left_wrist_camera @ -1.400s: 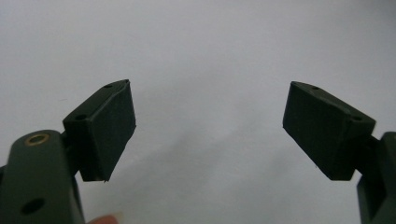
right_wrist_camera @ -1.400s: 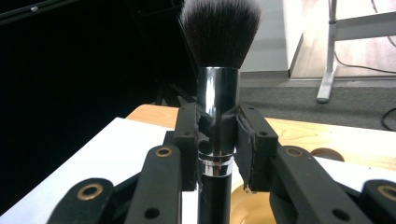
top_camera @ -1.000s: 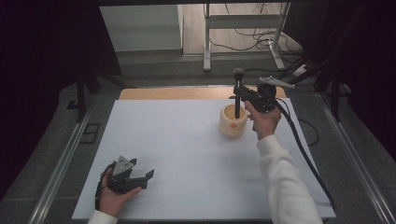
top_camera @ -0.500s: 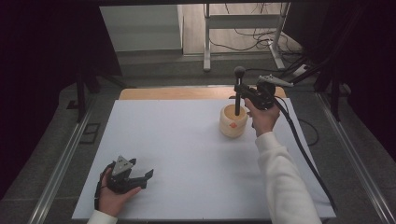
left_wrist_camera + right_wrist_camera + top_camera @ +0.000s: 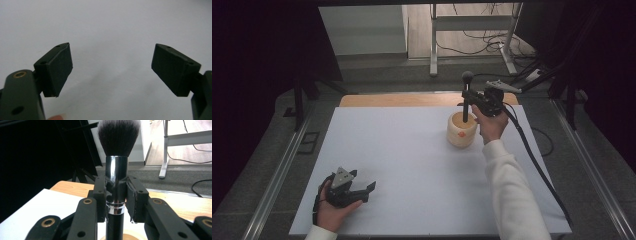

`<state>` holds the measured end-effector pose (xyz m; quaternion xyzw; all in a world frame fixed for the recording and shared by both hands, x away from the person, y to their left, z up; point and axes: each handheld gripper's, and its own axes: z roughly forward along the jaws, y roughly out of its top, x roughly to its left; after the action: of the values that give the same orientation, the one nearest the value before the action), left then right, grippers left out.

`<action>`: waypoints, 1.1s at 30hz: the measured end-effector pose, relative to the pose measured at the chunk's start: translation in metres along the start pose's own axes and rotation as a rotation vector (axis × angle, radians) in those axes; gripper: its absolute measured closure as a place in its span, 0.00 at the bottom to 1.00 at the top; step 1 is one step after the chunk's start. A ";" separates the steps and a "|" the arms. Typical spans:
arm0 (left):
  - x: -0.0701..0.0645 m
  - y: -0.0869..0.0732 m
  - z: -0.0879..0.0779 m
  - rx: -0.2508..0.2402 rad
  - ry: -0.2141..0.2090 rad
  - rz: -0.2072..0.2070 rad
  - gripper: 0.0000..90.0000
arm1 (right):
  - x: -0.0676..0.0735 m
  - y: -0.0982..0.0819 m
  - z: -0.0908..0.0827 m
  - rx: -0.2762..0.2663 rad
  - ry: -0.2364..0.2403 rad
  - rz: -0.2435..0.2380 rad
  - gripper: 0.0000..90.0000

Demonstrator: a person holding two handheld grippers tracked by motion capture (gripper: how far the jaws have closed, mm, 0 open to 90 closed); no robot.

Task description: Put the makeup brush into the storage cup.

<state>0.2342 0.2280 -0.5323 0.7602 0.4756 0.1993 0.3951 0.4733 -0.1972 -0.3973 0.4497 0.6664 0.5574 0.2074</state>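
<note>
A black makeup brush (image 5: 466, 97) stands upright with its handle end down inside a pale wooden cup (image 5: 461, 131) at the back right of the white sheet (image 5: 412, 170). My right gripper (image 5: 471, 96) is shut on the brush's shiny ferrule (image 5: 116, 187), the dark bristles (image 5: 118, 136) rising above the jaws. The cup's rim (image 5: 125, 237) shows just below the jaws. Near the front left corner, my left gripper (image 5: 362, 189) rests in a hand on the sheet, open, with nothing but bare white sheet (image 5: 110, 30) between its pads (image 5: 58, 67).
A wooden tabletop edge (image 5: 402, 100) runs behind the white sheet. Metal rails (image 5: 282, 170) flank the table on both sides. A black cable (image 5: 532, 160) trails from the right gripper past the sleeve. A desk frame (image 5: 434, 45) and floor cables lie beyond.
</note>
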 end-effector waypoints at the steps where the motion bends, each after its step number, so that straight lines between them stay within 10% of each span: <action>1: 0.000 0.000 0.000 -0.001 0.000 -0.001 0.20 | 0.000 0.000 0.000 0.004 -0.002 -0.005 0.80; 33: -0.001 0.000 0.000 0.005 -0.005 0.004 0.20 | 0.001 -0.028 0.006 -0.001 -0.033 -0.082 0.79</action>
<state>0.2335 0.2272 -0.5324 0.7627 0.4736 0.1969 0.3940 0.4674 -0.1926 -0.4254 0.4310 0.6804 0.5413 0.2415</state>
